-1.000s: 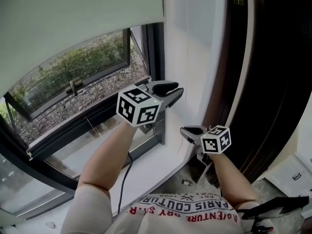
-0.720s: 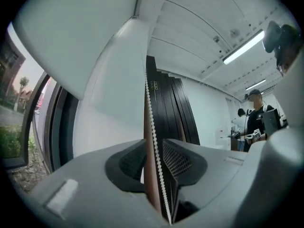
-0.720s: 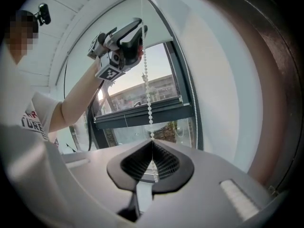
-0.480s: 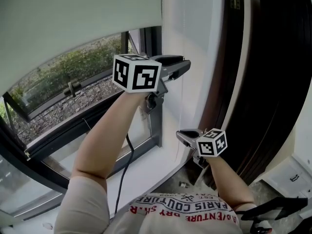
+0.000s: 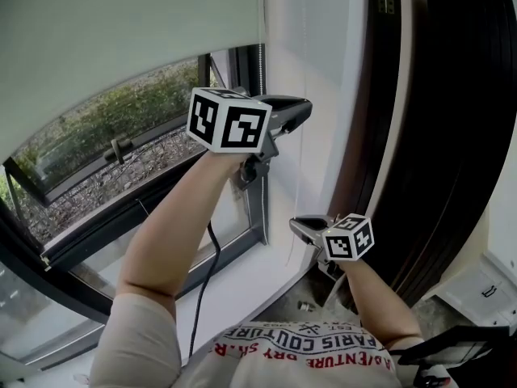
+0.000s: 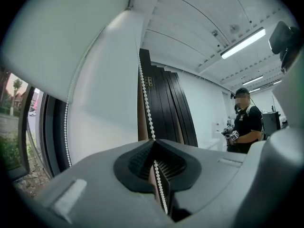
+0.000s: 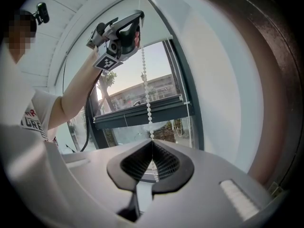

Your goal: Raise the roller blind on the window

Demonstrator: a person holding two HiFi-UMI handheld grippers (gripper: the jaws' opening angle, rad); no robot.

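1. Right now my left gripper (image 5: 300, 113) is clamped tight on the bead chain (image 6: 146, 99). The chain runs in between the ribbed pads and on toward 6 o'clock.
2. My right gripper (image 5: 299, 225) sits at about 5 o'clock from the left one, lower along the white wall (image 5: 323, 71). Its jaws are pinched together on the same chain, just at their tips.
3. In the right gripper view the chain climbs in a straight line toward 12 o'clock, up to the left gripper.
4. The roller blind (image 5: 121, 47) fills the head view from 9 to 12 o'clock. Its bottom edge hangs across the upper part of the window (image 5: 113, 160), and the glass below it is uncovered.
5. Dark panels (image 5: 452, 136) stand at 3 o'clock, just beside the wall.
6. Another person (image 6: 246, 122) stands at 3 o'clock in the left gripper view, well apart from me.
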